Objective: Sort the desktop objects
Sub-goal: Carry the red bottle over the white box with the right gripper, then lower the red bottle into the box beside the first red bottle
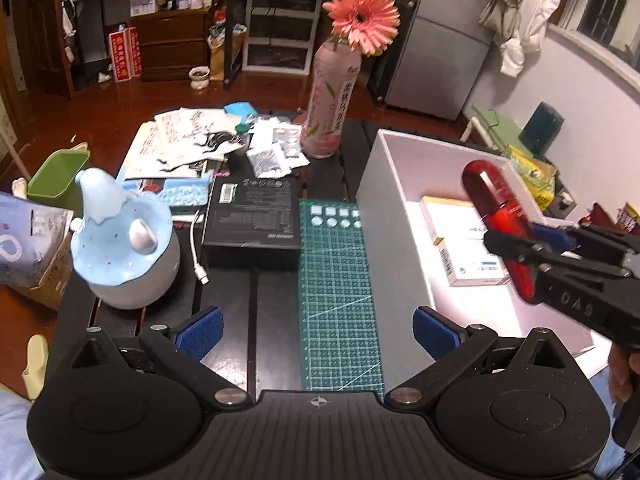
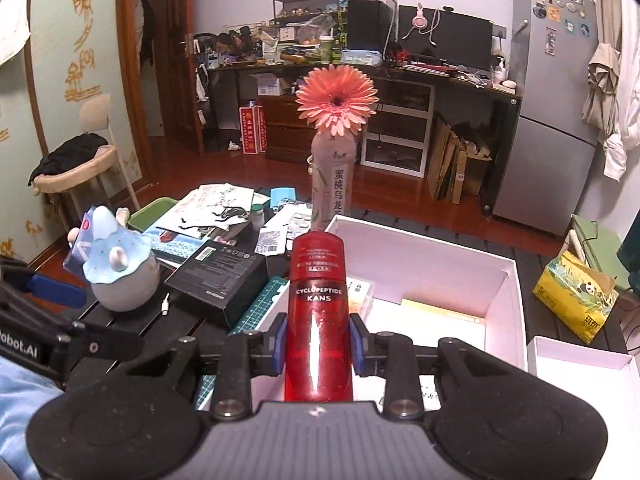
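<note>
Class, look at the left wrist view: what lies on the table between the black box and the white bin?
A green cutting mat lies between the black box and the white bin, seen in the left wrist view.

We take the grey fridge [image 2: 560,92] as our landmark. Just right of it, pale clothes [image 2: 612,120] hang by the window. Left of it runs a long cluttered desk [image 2: 360,68] carrying a dark monitor [image 2: 444,40] with pink headphones [image 2: 420,20] on top. Below that desk, near the fridge's foot, we see white drawers [image 2: 396,136] and cardboard sheets [image 2: 452,168]. Far to the left, 1 pale chair [image 2: 80,160] bears dark cloth, and 2 red boxes [image 2: 252,128] stand on the wooden floor [image 2: 420,208].
</note>
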### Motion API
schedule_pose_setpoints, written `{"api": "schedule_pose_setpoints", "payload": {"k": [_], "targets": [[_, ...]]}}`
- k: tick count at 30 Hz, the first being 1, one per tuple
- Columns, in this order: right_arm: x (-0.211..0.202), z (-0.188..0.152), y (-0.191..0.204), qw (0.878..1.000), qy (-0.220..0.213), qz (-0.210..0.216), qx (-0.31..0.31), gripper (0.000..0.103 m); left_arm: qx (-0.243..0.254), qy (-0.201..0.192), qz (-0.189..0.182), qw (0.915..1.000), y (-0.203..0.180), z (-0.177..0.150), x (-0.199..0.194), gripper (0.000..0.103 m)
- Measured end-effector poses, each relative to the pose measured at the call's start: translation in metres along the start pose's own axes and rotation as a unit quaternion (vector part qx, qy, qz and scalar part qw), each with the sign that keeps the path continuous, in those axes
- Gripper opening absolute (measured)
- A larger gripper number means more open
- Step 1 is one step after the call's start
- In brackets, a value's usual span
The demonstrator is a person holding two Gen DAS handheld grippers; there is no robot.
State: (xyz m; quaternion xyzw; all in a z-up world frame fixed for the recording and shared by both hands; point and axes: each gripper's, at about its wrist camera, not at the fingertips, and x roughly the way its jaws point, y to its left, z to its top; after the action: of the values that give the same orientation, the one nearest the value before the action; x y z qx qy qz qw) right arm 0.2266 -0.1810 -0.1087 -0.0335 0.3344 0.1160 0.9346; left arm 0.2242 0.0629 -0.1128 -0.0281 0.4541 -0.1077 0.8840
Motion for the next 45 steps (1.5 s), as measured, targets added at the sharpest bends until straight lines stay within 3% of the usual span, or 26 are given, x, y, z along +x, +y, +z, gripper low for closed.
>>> {"api": "schedule_pose_setpoints", "payload": {"k": [14, 34, 45], "targets": [[0.011, -0.005, -0.033, 0.999, 0.001, -0.018, 0.032, 0.029, 0.041, 0.025, -0.033, 0.9983, -0.029, -0.009, 0.008, 0.102], [0.050, -0.025, -0.059, 0.995, 0.082, -0.038, 0.048, 0.029, 0.071, 0.042, -0.068, 0.9943, -0.060, -0.019, 0.014, 0.102], [0.062, -0.035, -0.059, 0.991, 0.120, -0.033, 0.057, 0.029, 0.080, 0.040, -0.045, 0.9950, -0.074, -0.024, 0.019, 0.102]]}}
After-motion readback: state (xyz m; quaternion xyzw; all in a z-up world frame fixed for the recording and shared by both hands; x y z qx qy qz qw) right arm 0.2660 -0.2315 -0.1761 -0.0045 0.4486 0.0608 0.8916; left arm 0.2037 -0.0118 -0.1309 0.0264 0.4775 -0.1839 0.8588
